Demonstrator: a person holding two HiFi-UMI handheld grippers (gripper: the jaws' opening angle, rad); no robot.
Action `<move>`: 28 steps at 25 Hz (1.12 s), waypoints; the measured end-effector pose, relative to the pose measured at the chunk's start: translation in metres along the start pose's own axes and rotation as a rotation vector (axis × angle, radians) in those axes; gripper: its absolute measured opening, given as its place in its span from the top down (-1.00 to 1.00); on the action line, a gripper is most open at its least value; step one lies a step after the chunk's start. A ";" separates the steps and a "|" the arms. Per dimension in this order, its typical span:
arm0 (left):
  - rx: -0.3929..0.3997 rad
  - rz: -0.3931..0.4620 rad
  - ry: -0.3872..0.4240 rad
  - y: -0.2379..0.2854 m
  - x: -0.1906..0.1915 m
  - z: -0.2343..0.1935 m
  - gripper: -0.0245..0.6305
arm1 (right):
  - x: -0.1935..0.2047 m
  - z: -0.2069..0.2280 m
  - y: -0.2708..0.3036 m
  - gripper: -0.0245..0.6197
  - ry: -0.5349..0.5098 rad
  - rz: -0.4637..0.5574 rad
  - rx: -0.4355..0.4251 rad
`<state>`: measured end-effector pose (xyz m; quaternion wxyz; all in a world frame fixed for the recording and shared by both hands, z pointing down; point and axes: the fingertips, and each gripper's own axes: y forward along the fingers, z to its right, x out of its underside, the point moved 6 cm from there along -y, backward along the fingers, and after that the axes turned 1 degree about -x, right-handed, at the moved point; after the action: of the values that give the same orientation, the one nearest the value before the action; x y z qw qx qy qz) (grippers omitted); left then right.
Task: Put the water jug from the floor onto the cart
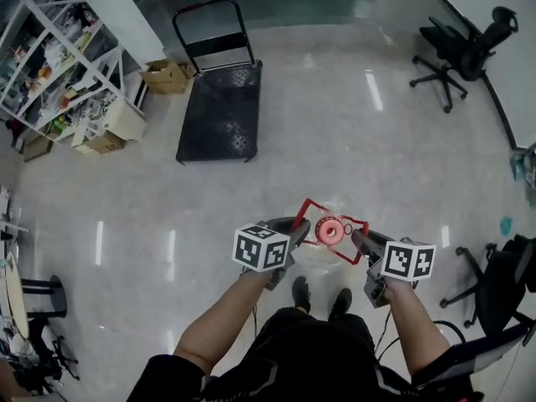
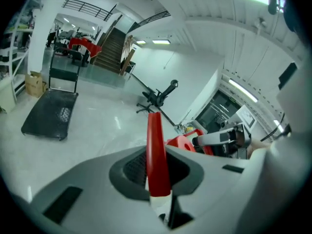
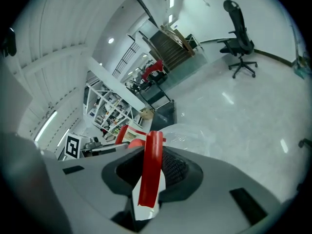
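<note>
Water jug (image 1: 331, 230) off the floor (image 1: 335, 124), cart (image 1: 219, 111) not yet reached.
My left gripper (image 1: 296, 226) had its jaws clamped on the red handle (image 1: 311, 210), my right gripper (image 1: 358, 238) likewise opposite; carrying over and setting down remained.

Can't trace the clear body of the water jug (image 1: 332, 230) in the head view; only red cap and handle readable. Lose its lower part behind the left gripper (image 2: 157, 167) and right gripper (image 3: 148, 172) in their own views. Can't tell items on the shelf (image 1: 52, 38): too small, and cut by the left edge. Office chair (image 1: 502, 283) at lower right cropped by the frame. Can't identify the teal bit (image 1: 506, 224) on the floor. Shoes (image 1: 300, 291) half hidden by the torso.
</note>
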<state>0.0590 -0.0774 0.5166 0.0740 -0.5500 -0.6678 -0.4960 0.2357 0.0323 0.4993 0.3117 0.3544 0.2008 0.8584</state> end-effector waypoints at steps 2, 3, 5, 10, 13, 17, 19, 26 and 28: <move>-0.007 0.050 0.013 -0.026 -0.032 -0.003 0.80 | -0.028 -0.032 0.003 0.66 -0.037 0.026 -0.032; -0.009 0.075 0.021 -0.038 -0.047 -0.006 0.80 | -0.041 -0.046 0.005 0.66 -0.052 0.041 -0.046; -0.017 0.119 0.030 -0.055 -0.070 -0.011 0.80 | -0.063 -0.068 0.011 0.66 -0.075 0.059 -0.070; -0.036 0.200 0.036 -0.082 -0.109 -0.038 0.80 | -0.103 -0.106 0.040 0.66 -0.129 0.066 -0.109; -0.048 0.236 0.037 -0.096 -0.130 -0.061 0.80 | -0.126 -0.127 0.063 0.65 -0.147 0.064 -0.129; -0.088 0.262 0.030 -0.106 -0.158 -0.087 0.80 | -0.156 -0.145 0.095 0.65 -0.155 0.045 -0.171; -0.108 0.272 0.026 -0.106 -0.172 -0.102 0.79 | -0.174 -0.150 0.112 0.65 -0.160 0.038 -0.202; -0.198 0.341 -0.088 -0.112 -0.227 -0.172 0.79 | -0.252 -0.169 0.196 0.65 -0.207 -0.053 -0.311; -0.226 0.361 -0.130 -0.114 -0.239 -0.192 0.79 | -0.273 -0.176 0.221 0.65 -0.225 -0.081 -0.338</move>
<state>-0.0268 -0.3667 0.3919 0.0563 -0.6961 -0.5021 -0.5101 0.1708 -0.3350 0.3750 0.4212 0.3822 0.0319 0.8219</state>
